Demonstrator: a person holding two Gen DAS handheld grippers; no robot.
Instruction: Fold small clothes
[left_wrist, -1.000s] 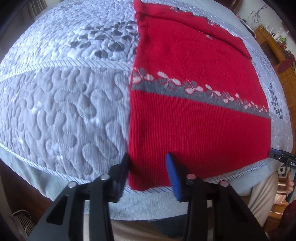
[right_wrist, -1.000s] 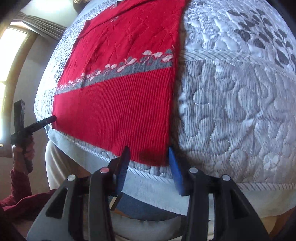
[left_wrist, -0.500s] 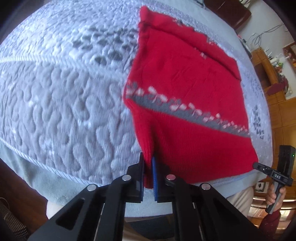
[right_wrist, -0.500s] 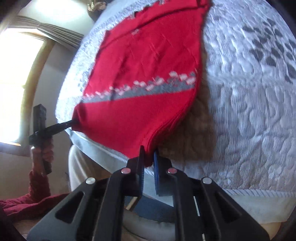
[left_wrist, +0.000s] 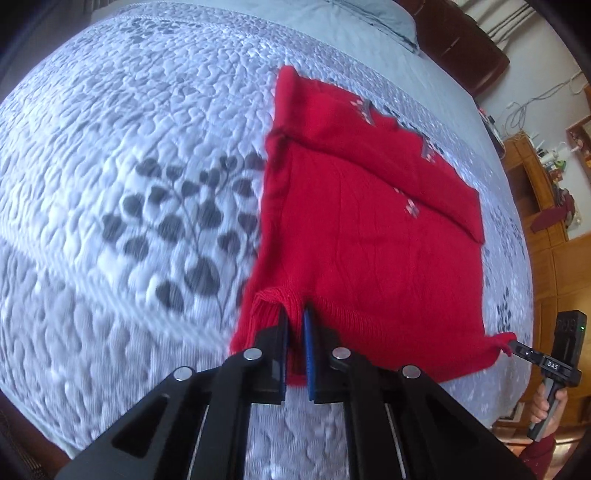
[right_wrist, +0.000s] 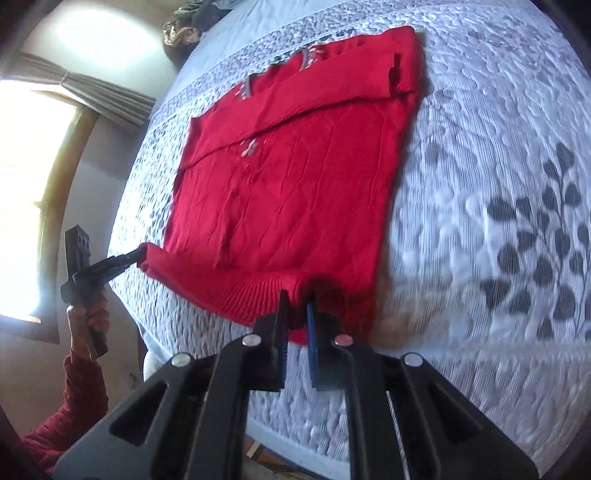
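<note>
Red knitted sweater with a grey-and-white patterned band (left_wrist: 354, 236) lies on the grey-white quilted bedspread with dark leaf print (left_wrist: 122, 177), body spread flat, 1 sleeve folded diagonally across the upper part. The ribbed hem is lifted off the quilt at both near corners and turned over toward the collar end. Left gripper (left_wrist: 294, 332) is clenched on the ribbed hem at the sweater's left corner; fabric bunches between the black finger and the blue-padded 1. Right gripper (right_wrist: 295, 317) is likewise clamped on the hem at the opposite corner, red knit pinched between its pads. Each wrist view shows the other gripper at frame edge, its tip on the far hem corner, held by a hand (right_wrist: 86, 314) in a dark red sleeve (right_wrist: 74, 413). Hem between the 2 grips sags slightly. Quilt around the sweater looks motion-blurred.
</note>
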